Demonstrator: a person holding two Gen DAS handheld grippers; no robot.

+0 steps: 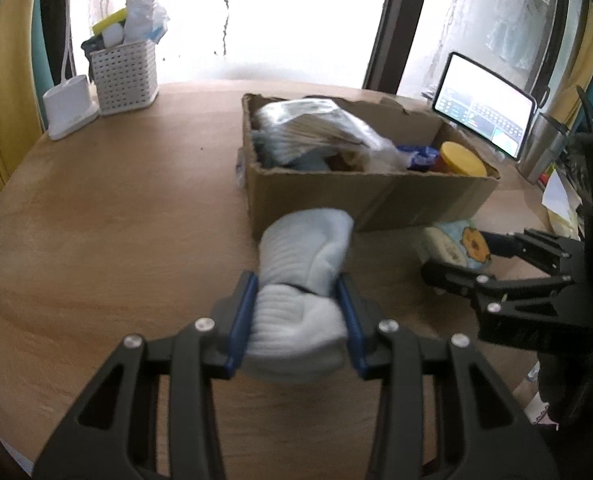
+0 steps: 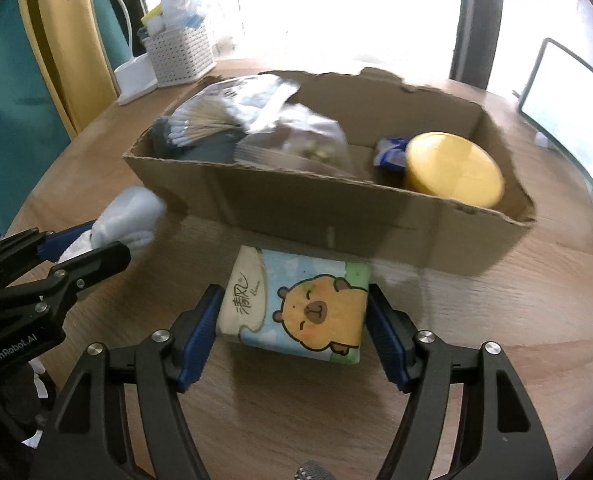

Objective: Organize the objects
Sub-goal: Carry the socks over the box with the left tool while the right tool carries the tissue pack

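A rolled bundle of white and pale-blue socks (image 1: 308, 248) sits between the blue pads of my left gripper (image 1: 296, 284), which is shut on it just above the wooden table. In the right wrist view the same socks (image 2: 136, 212) and left gripper (image 2: 108, 240) appear at the left. My right gripper (image 2: 294, 296) is shut on a tissue pack (image 2: 308, 308) printed with an orange cartoon animal, a pad pressing on each side. The pack lies right in front of an open cardboard box (image 2: 296, 208). From the left wrist, the right gripper (image 1: 454, 254) and tissue pack (image 1: 448, 236) show at the right.
The box (image 1: 356, 200) holds a bag of cotton swabs (image 2: 216, 120), a plastic bag, a blue packet and a yellow-lidded jar (image 2: 452, 168). A white perforated basket (image 1: 124, 76) and a lamp base (image 1: 70, 104) stand at the back left. A lit tablet (image 1: 484, 104) and a metal cup (image 1: 540, 152) are at the right.
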